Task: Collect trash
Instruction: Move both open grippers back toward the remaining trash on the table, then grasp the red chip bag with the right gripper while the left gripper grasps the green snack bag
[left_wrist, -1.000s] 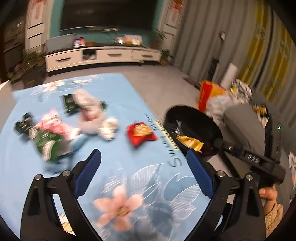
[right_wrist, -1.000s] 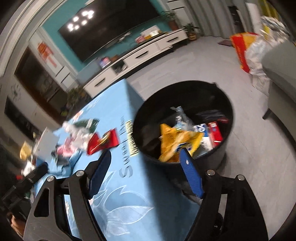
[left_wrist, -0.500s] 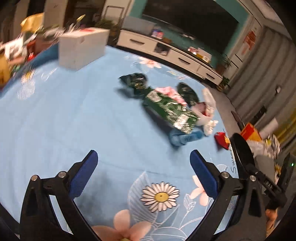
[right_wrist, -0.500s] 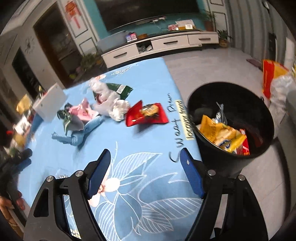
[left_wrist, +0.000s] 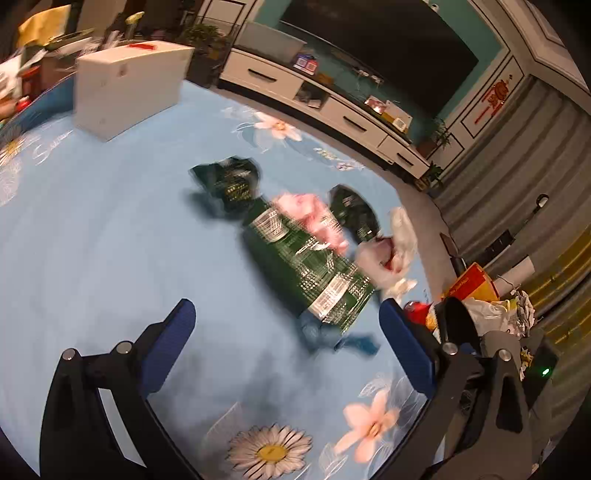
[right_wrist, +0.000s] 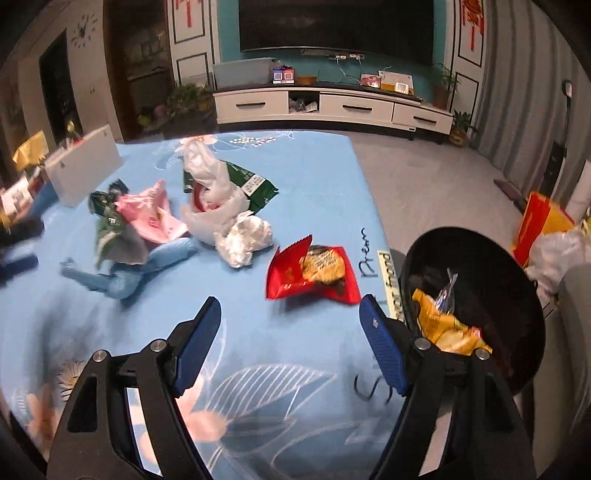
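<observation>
Trash lies scattered on a blue flowered cloth (right_wrist: 314, 177). A red snack wrapper (right_wrist: 314, 275) sits just beyond my right gripper (right_wrist: 290, 314), which is open and empty. Further left are a crumpled white tissue (right_wrist: 245, 236), a white plastic bag (right_wrist: 212, 184), a pink wrapper (right_wrist: 151, 214), green packets and a blue wrapper (right_wrist: 122, 277). The black bin (right_wrist: 476, 266) at the right holds yellow wrappers. In the left wrist view a large green packet (left_wrist: 310, 266) lies ahead of my left gripper (left_wrist: 286, 317), open wide and empty, with the pink wrapper (left_wrist: 310, 214) behind it.
A white box (left_wrist: 125, 88) stands on the cloth's far left corner. A white TV cabinet (right_wrist: 332, 107) lines the back wall under a dark screen. Bags of rubbish (right_wrist: 543, 221) sit on the floor beyond the bin. Grey floor runs to the right of the cloth.
Both views have swung left from the bin toward the pile of wrappers and rolled. The green packet has come closer to the left gripper, the red wrapper closer to the right one.
</observation>
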